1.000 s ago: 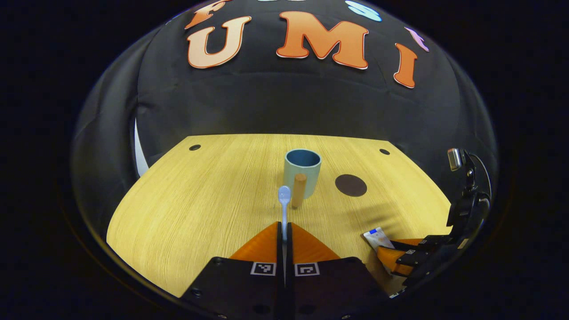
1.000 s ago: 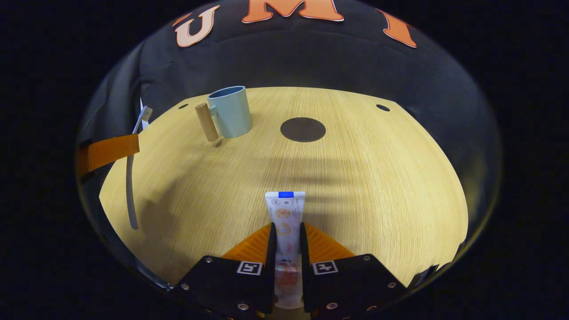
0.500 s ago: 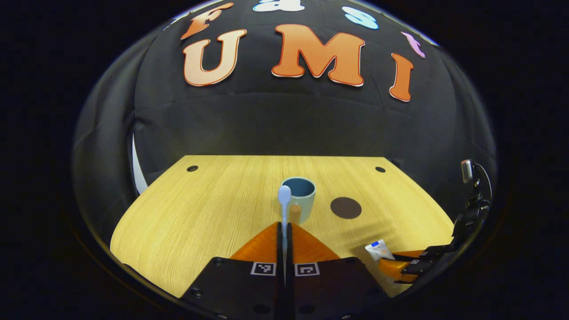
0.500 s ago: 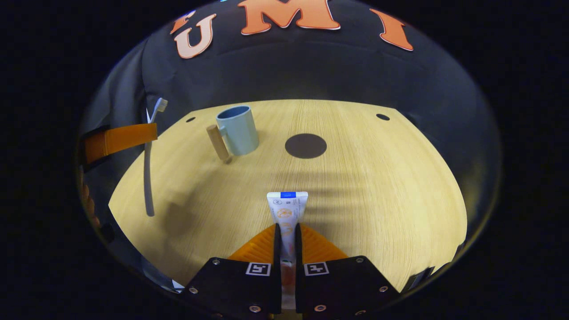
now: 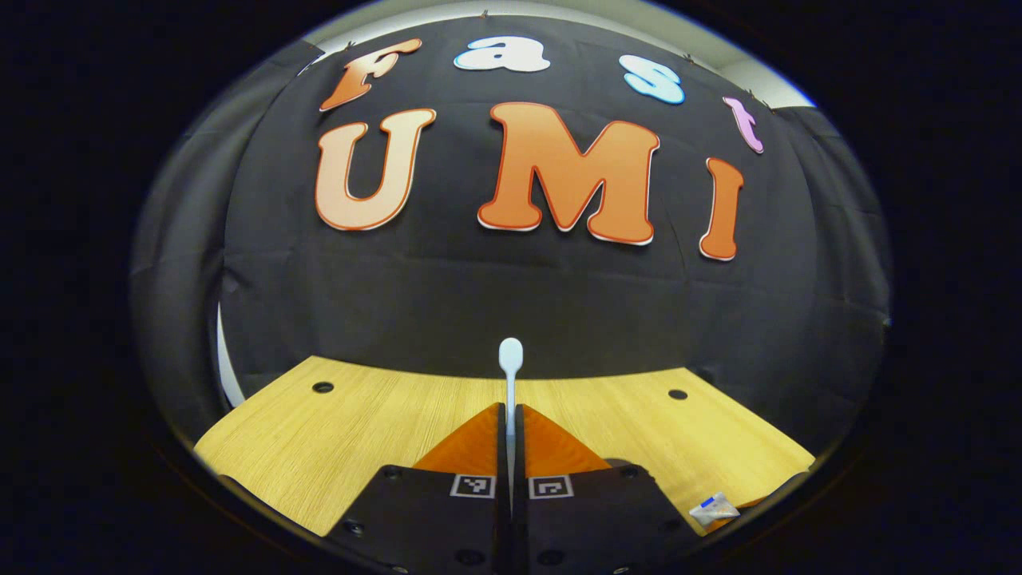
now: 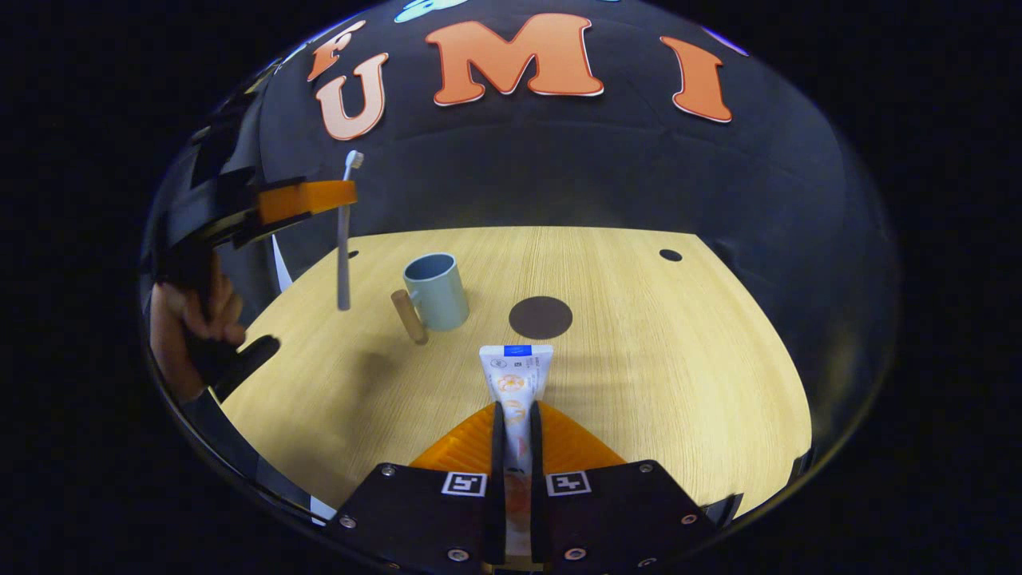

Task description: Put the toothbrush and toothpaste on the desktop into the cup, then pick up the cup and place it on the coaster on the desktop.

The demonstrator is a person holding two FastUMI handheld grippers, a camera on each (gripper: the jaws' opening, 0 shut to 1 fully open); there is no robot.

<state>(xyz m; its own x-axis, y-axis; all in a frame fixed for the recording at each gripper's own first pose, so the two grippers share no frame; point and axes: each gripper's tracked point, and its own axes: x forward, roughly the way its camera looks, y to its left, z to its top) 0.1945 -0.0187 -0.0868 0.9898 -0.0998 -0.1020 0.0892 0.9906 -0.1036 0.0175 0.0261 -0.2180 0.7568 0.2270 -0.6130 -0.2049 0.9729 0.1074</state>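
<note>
Desk edges: the wooden desk [image 6: 639,359] has a straight far edge against the black cloth wall [image 6: 559,176]; small dark holes sit near its two far corners.
Open room: wide bare wood lies right of the coaster and between the cup and the near edge; the cup and coaster stand near each other but apart.
Left gripper [image 5: 511,411]: jaws closed on the toothbrush [image 5: 510,375], both fingers pressing its thin handle. In the right gripper view it is held high above the desk's left side, a hand [image 6: 188,319] below it.
Toothbrush: slim, pale, smooth plastic; it hangs upright, head on top, lower end clear of the desk, left of the cup.
Right gripper [image 6: 515,415]: jaws clamped on the toothpaste [image 6: 515,379], above the near middle of the desk.
Toothpaste: flat white tube with a blue band at its crimped far end and orange printing; it points toward the coaster.
Cup [image 6: 437,291]: pale blue, smooth, round, open side up, with a wooden peg handle on its left; it stands on the desk.
Coaster [image 6: 540,317]: flat dark round disc, lying just right of the cup.
</note>
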